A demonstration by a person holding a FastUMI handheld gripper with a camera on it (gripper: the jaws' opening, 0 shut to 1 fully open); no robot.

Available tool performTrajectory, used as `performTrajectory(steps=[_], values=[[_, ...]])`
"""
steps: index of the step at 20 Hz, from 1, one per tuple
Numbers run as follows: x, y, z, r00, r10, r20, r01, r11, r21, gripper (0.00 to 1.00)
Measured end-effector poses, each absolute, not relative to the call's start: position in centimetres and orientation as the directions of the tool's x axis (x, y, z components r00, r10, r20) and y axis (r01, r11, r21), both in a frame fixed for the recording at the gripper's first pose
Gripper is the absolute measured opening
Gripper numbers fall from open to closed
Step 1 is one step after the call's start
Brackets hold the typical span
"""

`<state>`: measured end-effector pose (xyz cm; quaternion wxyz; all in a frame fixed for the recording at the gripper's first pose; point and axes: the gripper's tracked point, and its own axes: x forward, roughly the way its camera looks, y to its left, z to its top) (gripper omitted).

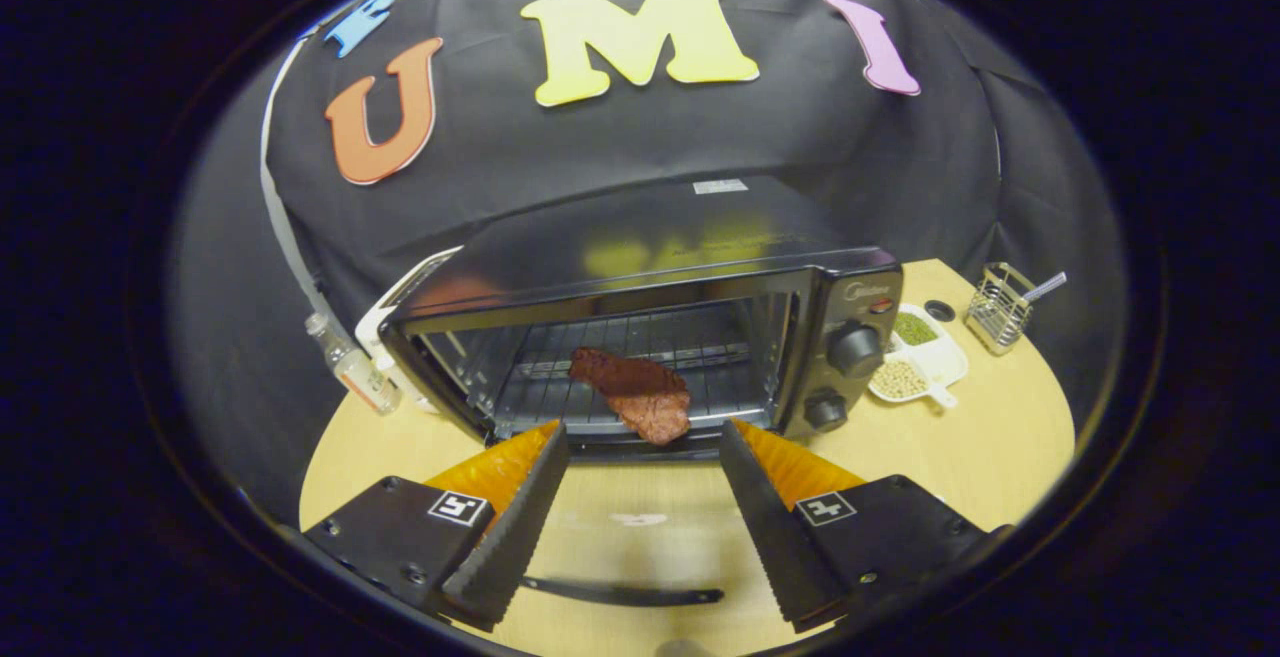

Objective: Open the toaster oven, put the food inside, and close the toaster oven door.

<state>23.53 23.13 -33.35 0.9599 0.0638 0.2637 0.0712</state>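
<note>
The oven (640, 337) has a glossy black metal shell whose top mirrors colours; its rack (640, 357) is bare metal wire, its knobs (853, 347) matt black plastic. The meat (640, 395) looks rough and dull reddish brown. The gripper (643, 447), spread wide with nothing between, has matt black fingers (515, 527) with ridged inner faces and orange backs. The table (1000, 437) is smooth pale wood. The dish (935, 362) is glossy white, the holder (998, 309) shiny wire, the bottle (352, 365) clear.

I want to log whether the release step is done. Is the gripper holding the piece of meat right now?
No. The gripper is open, its fingers apart with nothing between them, while the meat lies on the rack inside the open toaster oven.
</note>
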Motion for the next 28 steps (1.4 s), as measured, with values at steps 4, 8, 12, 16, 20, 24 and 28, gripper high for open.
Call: performTrajectory(steps=[4,8,12,16,20,24,28], values=[[19.3,20.8,-33.5,0.835,0.168,-0.525,-0.143,0.986,0.087,0.98],[14.7,19.8,-36.1,0.802,0.171,-0.573,-0.18,0.983,0.041,0.98],[11.5,20.1,-40.6,0.741,0.178,-0.647,-0.204,0.978,0.035,0.98],[10.1,21.6,-44.3,0.689,0.194,-0.699,-0.226,0.973,0.047,0.98],[10.1,23.5,-47.1,0.641,0.208,-0.738,-0.235,0.97,0.07,0.98],[11.6,24.2,-48.0,0.646,0.193,-0.739,-0.228,0.972,0.054,0.97],[13.1,24.1,-48.7,0.653,0.166,-0.739,-0.213,0.977,0.032,0.98]])
